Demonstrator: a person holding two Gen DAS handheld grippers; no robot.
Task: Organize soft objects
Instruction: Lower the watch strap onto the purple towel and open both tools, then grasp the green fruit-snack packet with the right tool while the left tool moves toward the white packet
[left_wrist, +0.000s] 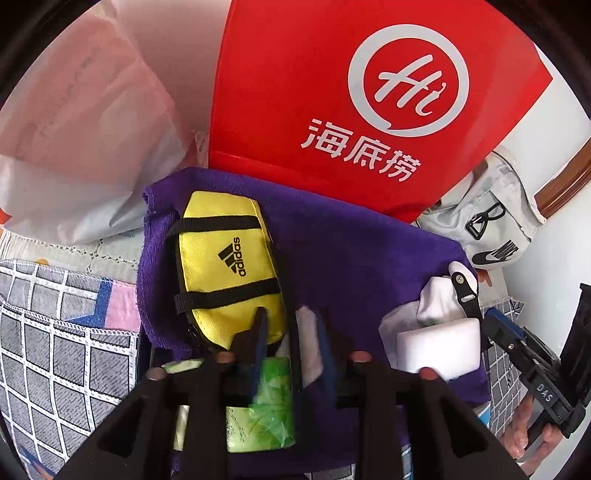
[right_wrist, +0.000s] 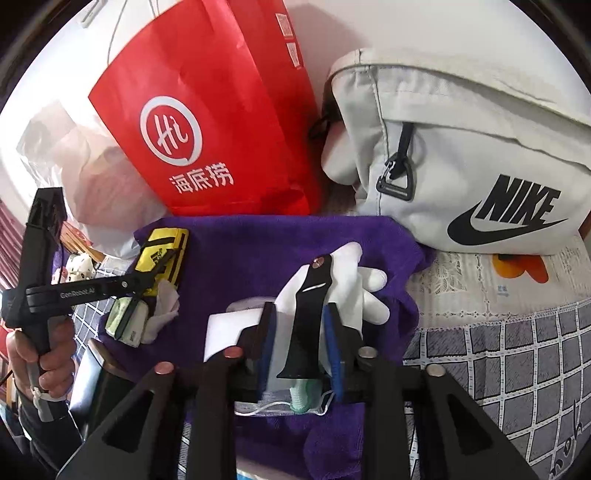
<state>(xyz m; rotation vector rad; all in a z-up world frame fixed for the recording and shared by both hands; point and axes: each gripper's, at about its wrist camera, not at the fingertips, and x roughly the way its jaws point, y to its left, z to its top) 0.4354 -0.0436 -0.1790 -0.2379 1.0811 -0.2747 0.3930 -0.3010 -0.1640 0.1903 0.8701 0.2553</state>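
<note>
A purple towel (left_wrist: 351, 240) is spread out with soft items on it. My left gripper (left_wrist: 291, 321) points down at it, its jaws a little apart. Between them lie a green tissue pack (left_wrist: 275, 391) and a crumpled white tissue (left_wrist: 308, 347), and the pads do not clearly press either. A yellow Adidas pouch (left_wrist: 221, 258) lies just beyond. My right gripper (right_wrist: 300, 308) stands open around a black strap (right_wrist: 308, 325), with gaps on both sides. The strap rests on a white glove (right_wrist: 354, 280) next to a white sponge block (right_wrist: 225, 332). A face mask (right_wrist: 273, 406) lies under that gripper.
A red paper bag (left_wrist: 332, 92) and a white plastic bag (left_wrist: 74, 129) stand behind the towel. A grey Nike bag (right_wrist: 461, 147) lies at the back right. Checked cloth (right_wrist: 498, 369) and a lace cover (right_wrist: 472, 280) surround the towel. A hand (right_wrist: 48, 362) holds the left gripper's handle.
</note>
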